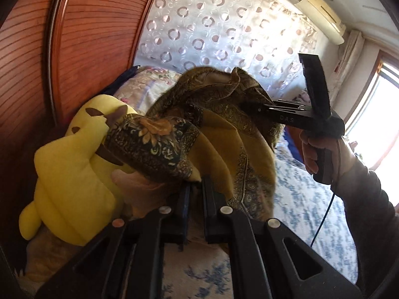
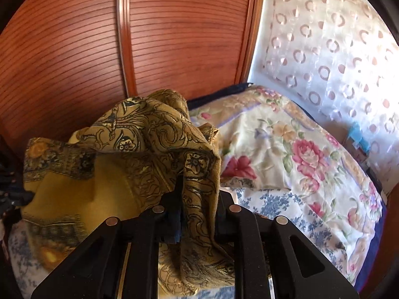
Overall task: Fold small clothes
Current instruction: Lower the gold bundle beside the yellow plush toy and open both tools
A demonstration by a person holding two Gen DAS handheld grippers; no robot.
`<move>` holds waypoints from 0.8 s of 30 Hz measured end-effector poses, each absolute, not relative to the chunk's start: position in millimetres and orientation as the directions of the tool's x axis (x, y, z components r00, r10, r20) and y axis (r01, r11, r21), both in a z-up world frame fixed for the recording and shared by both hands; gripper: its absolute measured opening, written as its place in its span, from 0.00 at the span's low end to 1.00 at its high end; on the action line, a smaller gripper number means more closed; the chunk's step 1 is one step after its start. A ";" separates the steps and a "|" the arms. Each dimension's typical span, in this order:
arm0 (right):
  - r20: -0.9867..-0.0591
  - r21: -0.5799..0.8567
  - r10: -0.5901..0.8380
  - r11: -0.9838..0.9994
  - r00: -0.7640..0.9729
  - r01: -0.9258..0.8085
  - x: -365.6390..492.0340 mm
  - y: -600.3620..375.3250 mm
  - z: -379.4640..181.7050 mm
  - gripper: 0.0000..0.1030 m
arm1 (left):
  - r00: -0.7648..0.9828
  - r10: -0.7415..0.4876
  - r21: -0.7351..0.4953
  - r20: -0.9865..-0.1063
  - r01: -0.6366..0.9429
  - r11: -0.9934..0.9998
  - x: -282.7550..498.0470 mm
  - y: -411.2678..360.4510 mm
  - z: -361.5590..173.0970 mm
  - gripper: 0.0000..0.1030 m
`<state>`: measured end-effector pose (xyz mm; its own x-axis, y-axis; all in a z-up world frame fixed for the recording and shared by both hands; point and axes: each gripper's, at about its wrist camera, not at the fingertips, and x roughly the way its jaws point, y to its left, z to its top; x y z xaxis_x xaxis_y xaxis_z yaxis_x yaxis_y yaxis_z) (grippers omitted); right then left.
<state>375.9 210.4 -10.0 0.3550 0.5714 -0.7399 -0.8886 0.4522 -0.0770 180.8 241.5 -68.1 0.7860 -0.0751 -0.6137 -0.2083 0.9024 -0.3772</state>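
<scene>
Scarf (image 1: 219, 134) fabric, mustard yellow with dark paisley borders, fills the middle of the left wrist view, lifted off the bed and bunched between both tools. At the bottom centre of the frame the left gripper (image 1: 195, 186) has its two black fingers drawn close together on a fold of the cloth, so it is clamped on the scarf. A dark floral border flap hangs over to the left, against a yellow plush toy (image 1: 72, 174) that lies at the lower left. At the right of the frame the right gripper (image 1: 245, 107) reaches in sideways, its tip buried in the upper folds of the cloth; a person's hand (image 1: 321, 149) grips its handle, and a black cable (image 1: 326, 211) hangs down from it. Behind stand a red-brown slatted wardrobe (image 1: 82, 37) at the upper left, a white curtain with ring patterns (image 1: 224, 25) at the top centre, and an air conditioner (image 1: 324, 12) at the upper right. A blue-and-white floral bedsheet (image 1: 311, 199) covers the lower right.

In the right wrist view, the scarf (image 2: 139, 149) rises as a crumpled mound in the centre and left of the frame. The right gripper (image 2: 199, 199) sits at the bottom centre with cloth draped down between its fingers, pinched there. A floral quilt (image 2: 299, 154) with pink roses spreads across the right half, the bedsheet (image 2: 271, 204) showing just below it. The wardrobe (image 2: 174, 37) fills the upper left and the curtain (image 2: 336, 49) the upper right.
</scene>
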 end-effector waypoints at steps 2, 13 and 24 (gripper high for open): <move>-0.731 -0.073 0.561 0.501 0.389 -0.862 383.3 208.8 -12.9 0.43 | 0.787 -0.044 -0.340 -0.616 -0.215 0.916 181.7 238.5 -69.6 0.08; -0.691 -0.067 0.574 0.555 0.440 -0.829 387.2 219.7 -7.6 0.67 | 0.816 0.080 -0.177 -0.572 -0.218 0.960 140.9 218.3 -48.2 0.30; -0.653 -0.014 0.614 0.575 0.443 -0.818 335.0 172.7 8.2 0.68 | 0.833 0.102 -0.092 -0.543 -0.180 0.979 118.0 187.2 -28.4 0.37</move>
<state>335.0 172.7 8.2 0.4431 0.6142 -0.6530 -0.8178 0.5753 -0.0137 118.0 187.2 -28.4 0.8335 0.1020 -0.5431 -0.1801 0.9793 -0.0925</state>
